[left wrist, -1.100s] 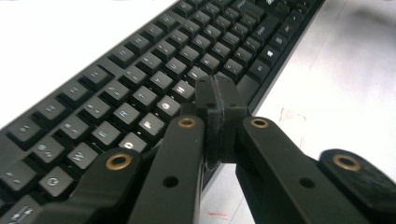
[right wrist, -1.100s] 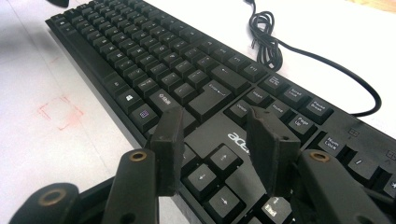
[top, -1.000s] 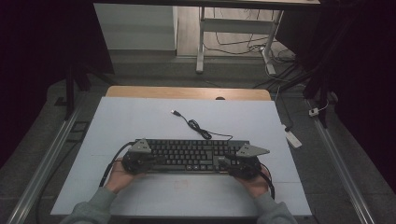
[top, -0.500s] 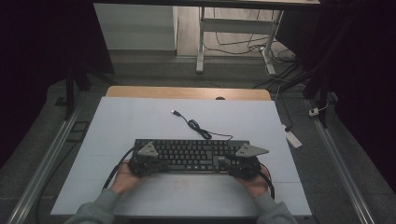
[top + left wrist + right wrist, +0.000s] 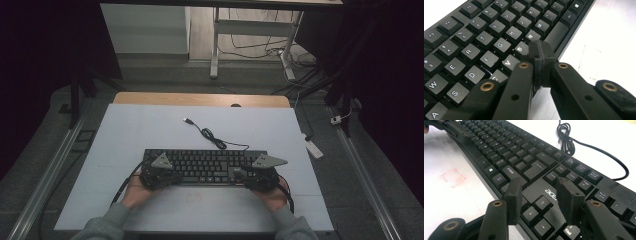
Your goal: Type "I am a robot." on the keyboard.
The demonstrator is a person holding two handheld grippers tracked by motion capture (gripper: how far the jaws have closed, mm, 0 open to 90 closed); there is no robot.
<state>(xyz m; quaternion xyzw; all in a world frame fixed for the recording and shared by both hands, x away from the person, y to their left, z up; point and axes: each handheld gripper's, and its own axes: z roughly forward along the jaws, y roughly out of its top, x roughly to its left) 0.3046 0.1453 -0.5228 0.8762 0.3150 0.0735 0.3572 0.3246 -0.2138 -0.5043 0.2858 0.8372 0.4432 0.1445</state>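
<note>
The keyboard (image 5: 205, 166) sits flat near the desk's (image 5: 150, 125) front edge, cable (image 5: 212, 137) trailing toward the back. Looks rigid and light-ish, with a slick plastic shell and keycaps that could pop off, so I'd grab the frame at both short ends. Left tongs (image 5: 541, 58) are pressed together over the bottom letter row; right tongs (image 5: 541, 195) hang spread above the arrow keys.

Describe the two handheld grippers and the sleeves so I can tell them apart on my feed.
Both the left gripper and the right gripper are black, with brass-coloured rivets on the linkage arms, flat black pads and a grey three-cornered plate on top. A black cable loops from the left one. The sleeves are grey-green.
</note>
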